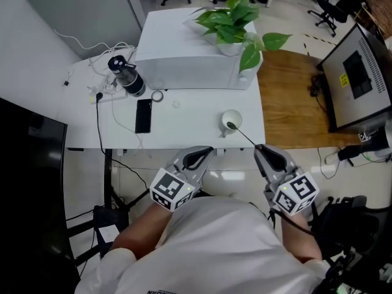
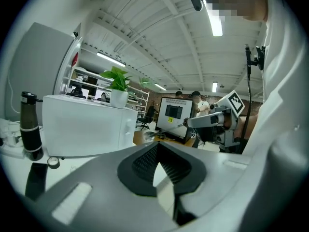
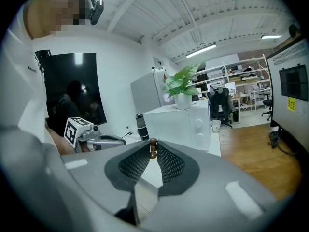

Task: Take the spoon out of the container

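A small white cup (image 1: pixel 232 119) stands on the white table (image 1: pixel 184 118) near its front right edge. A thin dark spoon (image 1: pixel 244 135) slants from the cup's rim toward me, its bowl end at the cup. My right gripper (image 1: pixel 260 148) is shut on the handle's near end; the handle's brown knob (image 3: pixel 153 148) shows pinched between the pads in the right gripper view. Off the front edge to the cup's left, my left gripper (image 1: pixel 207 151) is shut and holds nothing. In the left gripper view the right gripper (image 2: pixel 208 122) holds the spoon (image 2: pixel 166 129) out level.
A white box (image 1: pixel 190 48) with a potted plant (image 1: pixel 233 20) fills the back of the table. A black bottle (image 1: pixel 127 75), cables, a tape roll (image 1: pixel 157 95) and a black phone (image 1: pixel 143 115) lie at the left. Wooden floor and a monitor are to the right.
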`<move>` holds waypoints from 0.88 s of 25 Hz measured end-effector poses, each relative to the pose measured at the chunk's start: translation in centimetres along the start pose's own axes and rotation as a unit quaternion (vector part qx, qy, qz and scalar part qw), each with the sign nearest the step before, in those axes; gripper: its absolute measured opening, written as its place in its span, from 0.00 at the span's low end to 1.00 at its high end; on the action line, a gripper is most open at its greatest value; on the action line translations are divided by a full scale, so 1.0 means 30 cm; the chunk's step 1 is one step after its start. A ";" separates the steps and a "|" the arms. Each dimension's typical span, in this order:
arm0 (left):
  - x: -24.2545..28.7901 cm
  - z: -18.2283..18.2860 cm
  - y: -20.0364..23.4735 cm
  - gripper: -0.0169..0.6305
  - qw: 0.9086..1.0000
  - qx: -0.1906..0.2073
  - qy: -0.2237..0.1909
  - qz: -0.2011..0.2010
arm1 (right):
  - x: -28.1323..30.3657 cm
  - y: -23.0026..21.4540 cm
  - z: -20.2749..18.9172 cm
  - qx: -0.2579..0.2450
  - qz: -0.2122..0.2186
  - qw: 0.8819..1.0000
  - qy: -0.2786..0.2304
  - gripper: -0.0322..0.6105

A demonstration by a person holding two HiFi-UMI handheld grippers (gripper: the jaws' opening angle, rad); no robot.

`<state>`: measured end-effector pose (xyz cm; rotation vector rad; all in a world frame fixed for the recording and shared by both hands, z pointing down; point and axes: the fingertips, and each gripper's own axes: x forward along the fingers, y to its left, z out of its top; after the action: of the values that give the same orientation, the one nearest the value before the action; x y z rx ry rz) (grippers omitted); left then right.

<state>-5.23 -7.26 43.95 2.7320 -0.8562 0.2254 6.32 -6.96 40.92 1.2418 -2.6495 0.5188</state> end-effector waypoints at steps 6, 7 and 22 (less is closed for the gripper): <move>0.016 -0.022 -0.179 0.03 0.999 -0.004 -0.011 0.031 | -0.210 -0.026 -0.041 -0.005 0.010 1.000 -0.009 0.13; 0.019 -0.029 -0.213 0.03 0.999 -0.003 -0.011 0.033 | -0.244 -0.029 -0.052 -0.004 0.011 1.000 -0.010 0.13; -0.046 -0.159 -0.513 0.03 0.995 -0.021 0.006 0.094 | -0.502 -0.025 -0.186 -0.003 0.047 0.999 -0.011 0.13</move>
<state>2.22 7.05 44.98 2.6101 -1.1040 0.2567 16.54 5.41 41.79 1.1321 -2.7353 0.5148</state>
